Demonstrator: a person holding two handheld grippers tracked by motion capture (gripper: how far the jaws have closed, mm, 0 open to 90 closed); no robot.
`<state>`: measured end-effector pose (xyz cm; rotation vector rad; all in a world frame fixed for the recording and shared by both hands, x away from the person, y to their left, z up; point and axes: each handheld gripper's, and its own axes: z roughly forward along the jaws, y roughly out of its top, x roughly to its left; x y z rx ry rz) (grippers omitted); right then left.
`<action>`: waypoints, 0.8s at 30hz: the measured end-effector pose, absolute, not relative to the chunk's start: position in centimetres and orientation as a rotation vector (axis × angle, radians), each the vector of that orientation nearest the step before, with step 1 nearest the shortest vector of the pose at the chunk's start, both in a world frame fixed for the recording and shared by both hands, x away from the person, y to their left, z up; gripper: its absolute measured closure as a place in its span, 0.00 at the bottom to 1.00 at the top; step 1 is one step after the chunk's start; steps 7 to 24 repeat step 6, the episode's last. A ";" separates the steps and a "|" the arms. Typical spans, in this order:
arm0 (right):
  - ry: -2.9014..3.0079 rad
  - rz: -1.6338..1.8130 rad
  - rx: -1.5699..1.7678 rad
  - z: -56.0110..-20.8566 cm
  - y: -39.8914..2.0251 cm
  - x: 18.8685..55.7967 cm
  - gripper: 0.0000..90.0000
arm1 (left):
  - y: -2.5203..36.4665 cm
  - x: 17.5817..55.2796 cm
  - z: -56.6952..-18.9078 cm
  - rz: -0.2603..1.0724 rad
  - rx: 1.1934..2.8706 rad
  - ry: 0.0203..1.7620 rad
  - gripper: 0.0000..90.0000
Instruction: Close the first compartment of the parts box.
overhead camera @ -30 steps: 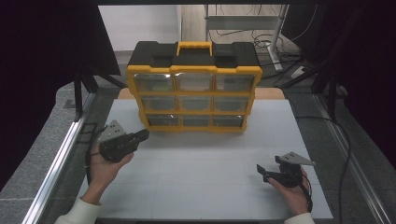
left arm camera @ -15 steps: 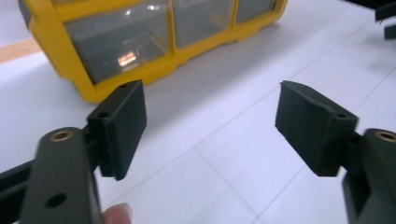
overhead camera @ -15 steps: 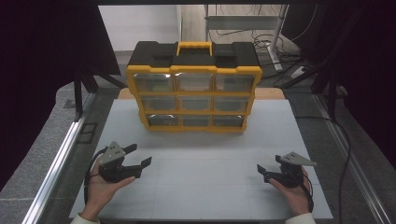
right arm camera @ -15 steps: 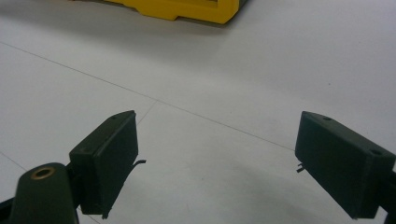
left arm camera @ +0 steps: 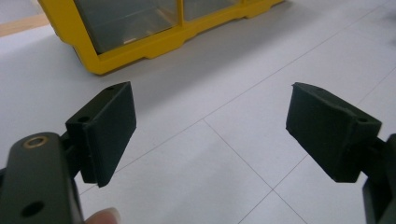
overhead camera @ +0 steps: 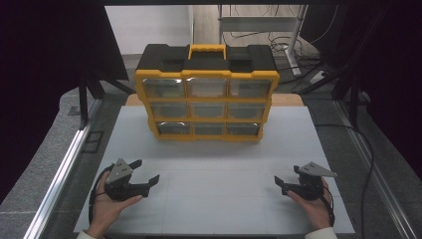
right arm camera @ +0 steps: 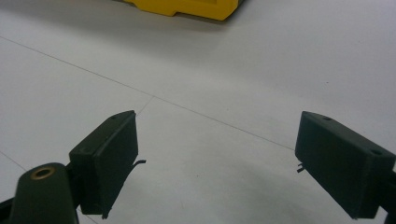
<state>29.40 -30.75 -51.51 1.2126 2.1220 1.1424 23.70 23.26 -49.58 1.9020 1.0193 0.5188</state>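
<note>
I have the left gripper [overhead camera: 142, 173] low over the near-left part of the white table [overhead camera: 219, 199], held in the left hand [overhead camera: 110, 201]; its jaws have just been opening and now stand wide apart, with nothing between them but bare tabletop, as the left gripper view confirms; the pads [left arm camera: 108, 130] are black and blocky; the right gripper [overhead camera: 281, 183] sits in the right hand [overhead camera: 313, 201] at the near-right part of the table, well apart from the left one; its jaws also stand wide and hold nothing, the right gripper view showing only white surface and thin seam lines between them; both grippers point inward and toward the far side, where the yellow and black drawer cabinet [overhead camera: 206, 94] stands upright near the far edge of the table, its three rows of clear-fronted drawers facing me and a yellow handle [overhead camera: 206, 49] on top; neither gripper touches it; its lower yellow corner [left arm camera: 112, 58] shows ahead of the left jaws.
</note>
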 end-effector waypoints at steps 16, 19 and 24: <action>2.117 1.141 1.215 -51.5 -30.9 29.2 0.15 | 23.0 23.8 -49.7 0.525 1.906 1.013 0.18; 2.117 1.141 1.215 -51.5 -30.9 29.2 0.15 | 23.0 23.8 -49.7 0.525 1.906 1.013 0.18; 2.117 1.141 1.215 -51.5 -30.9 29.2 0.15 | 23.0 23.8 -49.7 0.525 1.906 1.013 0.18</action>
